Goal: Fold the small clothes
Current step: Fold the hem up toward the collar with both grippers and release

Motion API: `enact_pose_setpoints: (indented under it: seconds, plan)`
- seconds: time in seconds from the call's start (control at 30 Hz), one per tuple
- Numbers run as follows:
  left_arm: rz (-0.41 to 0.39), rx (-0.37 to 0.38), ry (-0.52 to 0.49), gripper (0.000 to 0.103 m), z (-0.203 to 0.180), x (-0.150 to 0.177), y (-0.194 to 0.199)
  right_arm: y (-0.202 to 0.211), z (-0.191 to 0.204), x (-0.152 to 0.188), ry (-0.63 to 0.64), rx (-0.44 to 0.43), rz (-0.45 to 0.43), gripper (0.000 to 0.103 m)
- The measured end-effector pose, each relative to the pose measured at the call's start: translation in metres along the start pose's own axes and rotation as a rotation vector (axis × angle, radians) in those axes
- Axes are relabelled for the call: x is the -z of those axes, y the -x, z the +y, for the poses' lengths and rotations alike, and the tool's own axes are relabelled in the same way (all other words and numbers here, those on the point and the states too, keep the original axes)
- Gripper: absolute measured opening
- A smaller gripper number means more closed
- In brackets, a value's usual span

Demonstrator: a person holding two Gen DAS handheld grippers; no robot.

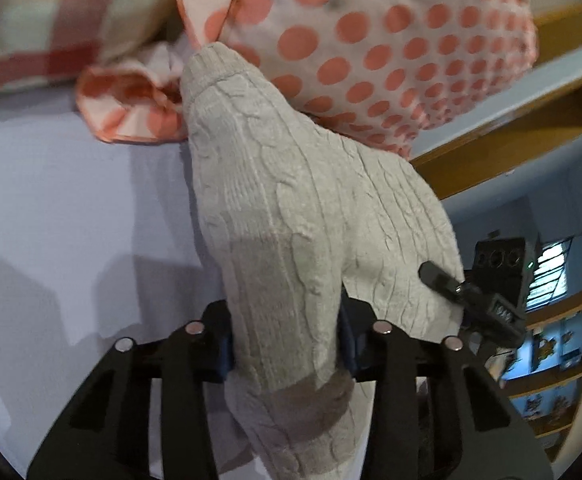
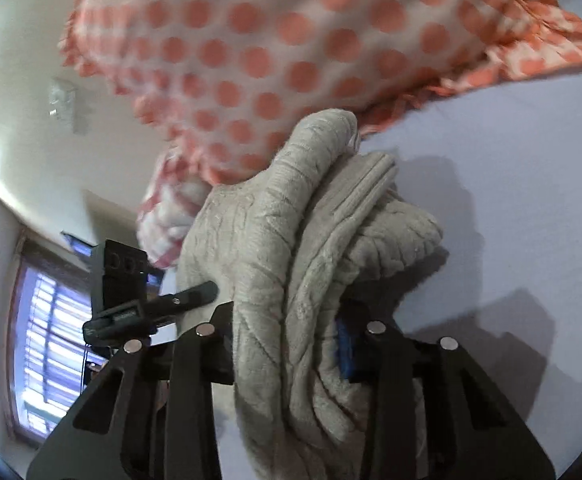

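The left gripper (image 1: 287, 344) is clamped on a grey cable-knit sweater (image 1: 291, 208), the knit pinched between its two black fingers and rising away from them in a long fold. The right gripper (image 2: 291, 344) is closed on the same sweater (image 2: 303, 240), where the cloth bunches thickly between the fingers and spills down below them. From each side the other gripper's fingertip shows at the sweater's edge. Just behind the sweater hangs a white cloth with orange polka dots (image 1: 391, 52), touching it, I think, though blur makes that uncertain. Under both lies a pale lilac surface (image 1: 71, 200). A striped cushion (image 1: 51, 20) sits at the far edge.
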State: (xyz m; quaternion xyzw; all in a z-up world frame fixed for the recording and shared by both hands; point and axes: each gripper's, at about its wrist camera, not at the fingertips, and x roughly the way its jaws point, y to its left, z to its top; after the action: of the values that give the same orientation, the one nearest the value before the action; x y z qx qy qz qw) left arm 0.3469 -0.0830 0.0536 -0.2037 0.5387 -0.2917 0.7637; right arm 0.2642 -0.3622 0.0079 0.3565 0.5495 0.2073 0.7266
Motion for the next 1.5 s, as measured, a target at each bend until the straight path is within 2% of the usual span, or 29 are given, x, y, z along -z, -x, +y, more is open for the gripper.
enact_pose_setpoints:
  seconds: [0.1, 0.17, 0.23, 0.27, 0.3, 0.33, 0.37, 0.4, 0.43, 0.47, 0.5, 0.53, 0.57, 0.63, 0.7, 0.77, 0.83, 0.87, 0.9, 1.03, 1.07, 1.1, 1.13, 1.17, 1.2, 1.27, 1.37, 1.5]
  plan:
    - [-0.053, -0.027, -0.033, 0.039, -0.002, 0.018, 0.042, -0.008, 0.017, 0.013, 0.008, -0.042, 0.026, 0.035]
    - [-0.059, -0.037, -0.020, 0.040, 0.005, 0.026, 0.062, -0.018, 0.018, 0.022, -0.024, -0.058, 0.054, 0.035]
    - [-0.042, -0.098, -0.021, 0.043, 0.012, 0.032, 0.065, -0.034, 0.022, 0.031, -0.013, 0.027, 0.091, 0.038]
    - [-0.019, -0.166, -0.014, 0.045, 0.019, 0.034, 0.057, -0.045, 0.026, 0.036, 0.008, 0.105, 0.110, 0.040]
    - [0.002, -0.213, -0.008, 0.052, 0.026, 0.037, 0.050, -0.051, 0.030, 0.039, 0.030, 0.165, 0.110, 0.047]
    - [0.007, -0.228, 0.009, 0.054, 0.036, 0.040, 0.045, -0.051, 0.036, 0.043, 0.060, 0.216, 0.089, 0.050]
    - [-0.014, -0.200, 0.023, 0.054, 0.041, 0.042, 0.049, -0.045, 0.041, 0.044, 0.086, 0.249, 0.069, 0.053]
    - [-0.028, -0.183, 0.031, 0.054, 0.044, 0.044, 0.055, -0.039, 0.047, 0.045, 0.111, 0.290, 0.045, 0.060]
    - [-0.050, -0.179, 0.031, 0.054, 0.046, 0.047, 0.066, -0.025, 0.058, 0.048, 0.159, 0.374, -0.013, 0.064]
    - [-0.088, -0.199, 0.011, 0.054, 0.045, 0.053, 0.082, -0.011, 0.067, 0.051, 0.195, 0.421, -0.070, 0.073]
    - [-0.127, -0.226, -0.013, 0.053, 0.041, 0.057, 0.095, 0.001, 0.075, 0.054, 0.219, 0.432, -0.115, 0.077]
    - [-0.163, -0.256, -0.036, 0.053, 0.033, 0.061, 0.106, 0.014, 0.087, 0.059, 0.240, 0.387, -0.142, 0.078]
    - [-0.194, -0.246, -0.058, 0.056, 0.024, 0.069, 0.118, 0.018, 0.093, 0.062, 0.248, 0.345, -0.140, 0.082]
    - [-0.202, -0.175, -0.089, 0.061, 0.005, 0.084, 0.127, 0.017, 0.103, 0.067, 0.264, 0.246, -0.103, 0.090]
    - [-0.181, -0.104, -0.108, 0.065, -0.007, 0.096, 0.121, -0.002, 0.113, 0.073, 0.270, 0.182, -0.042, 0.093]
    - [-0.120, -0.065, -0.108, 0.065, -0.016, 0.103, 0.097, -0.021, 0.112, 0.074, 0.263, 0.187, 0.004, 0.093]
    - [-0.084, -0.118, -0.104, 0.065, -0.013, 0.104, 0.075, -0.040, 0.096, 0.076, 0.235, 0.286, 0.053, 0.094]
    - [-0.068, -0.156, -0.089, 0.062, -0.006, 0.104, 0.063, -0.047, 0.085, 0.078, 0.218, 0.314, 0.078, 0.094]
    - [-0.068, -0.163, -0.081, 0.060, -0.002, 0.104, 0.056, -0.046, 0.079, 0.082, 0.226, 0.312, 0.063, 0.094]
    - [-0.115, -0.222, -0.133, 0.060, -0.016, 0.115, 0.068, -0.040, 0.107, 0.094, 0.323, 0.424, 0.024, 0.094]
    - [-0.138, -0.257, -0.160, 0.064, -0.023, 0.124, 0.076, -0.033, 0.115, 0.101, 0.349, 0.447, 0.003, 0.094]
    - [-0.160, -0.300, -0.183, 0.076, -0.028, 0.133, 0.086, -0.024, 0.122, 0.109, 0.373, 0.474, -0.017, 0.097]
    - [-0.185, -0.366, -0.202, 0.084, -0.031, 0.148, 0.101, -0.014, 0.132, 0.124, 0.415, 0.538, -0.048, 0.100]
    - [-0.202, -0.426, -0.206, 0.098, -0.032, 0.156, 0.109, -0.005, 0.135, 0.136, 0.438, 0.581, -0.065, 0.102]
    - [-0.223, -0.483, -0.207, 0.101, -0.030, 0.168, 0.117, 0.001, 0.142, 0.154, 0.470, 0.653, -0.085, 0.102]
    - [-0.248, -0.571, -0.189, 0.101, -0.026, 0.194, 0.130, 0.001, 0.145, 0.183, 0.509, 0.732, -0.067, 0.102]
    - [-0.221, -0.580, -0.139, 0.101, -0.010, 0.228, 0.135, -0.005, 0.144, 0.221, 0.527, 0.774, -0.038, 0.102]
    - [-0.216, -0.605, -0.126, 0.101, 0.001, 0.260, 0.129, -0.003, 0.137, 0.247, 0.476, 0.753, -0.054, 0.102]
